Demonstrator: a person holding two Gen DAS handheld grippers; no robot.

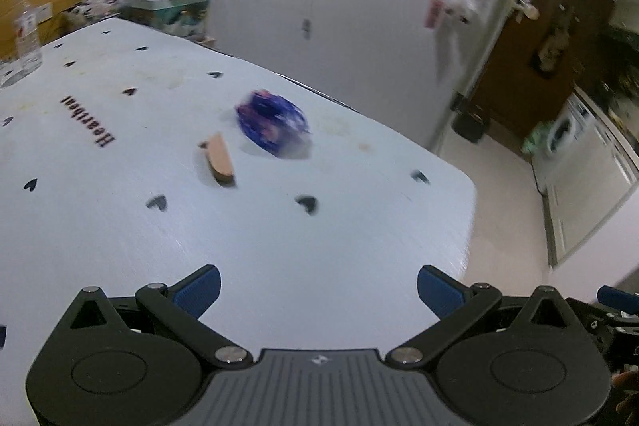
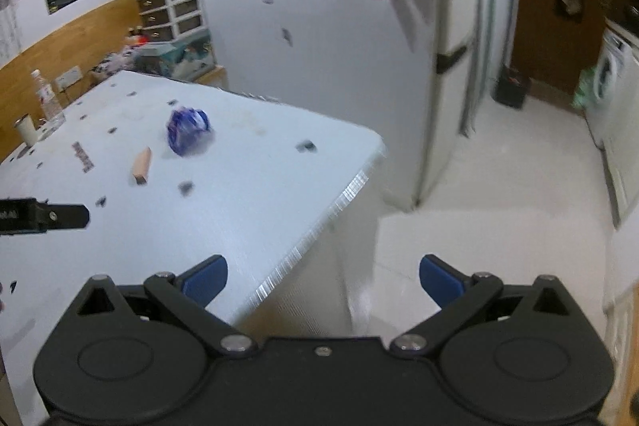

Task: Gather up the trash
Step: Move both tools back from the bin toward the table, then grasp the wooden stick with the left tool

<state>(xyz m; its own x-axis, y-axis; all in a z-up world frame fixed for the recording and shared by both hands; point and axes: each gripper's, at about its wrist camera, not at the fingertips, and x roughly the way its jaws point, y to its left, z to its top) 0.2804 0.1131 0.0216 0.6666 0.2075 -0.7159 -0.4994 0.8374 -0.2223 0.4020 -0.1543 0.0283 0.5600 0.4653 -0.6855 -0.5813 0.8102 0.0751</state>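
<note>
The left claw (image 1: pixel 318 290) hangs over the near part of the surface (image 1: pixel 279 234), its blue pads spread wide with nothing between them. The right claw (image 2: pixel 323 280) is likewise spread and empty, straddling the surface's right edge (image 2: pixel 319 226), its left pad over the top and its right pad over the bare floor (image 2: pixel 499 206). The top between the left claw and the trash is bare apart from printed black hearts (image 1: pixel 306 204). Ahead of the left claw and a little to its left lies a small tan block (image 1: pixel 219 158); just beyond it and to its right, close but apart as far as the blur allows, sits the crumpled blue wrapper (image 1: pixel 273 124), whose print cannot be read. Left of both, the word "Heartbeat" (image 1: pixel 86 122) is printed sideways on the surface. Far ahead to the left, near the surface's far edge, a clear bottle (image 1: pixel 26 30) stands upright with a red-and-white label too blurred to read; in the right view a small white cup (image 2: pixel 27 130) stands beside it. A fridge (image 1: pixel 359 26) hung with papers rises past the far edge, with open floor to its right.
</note>
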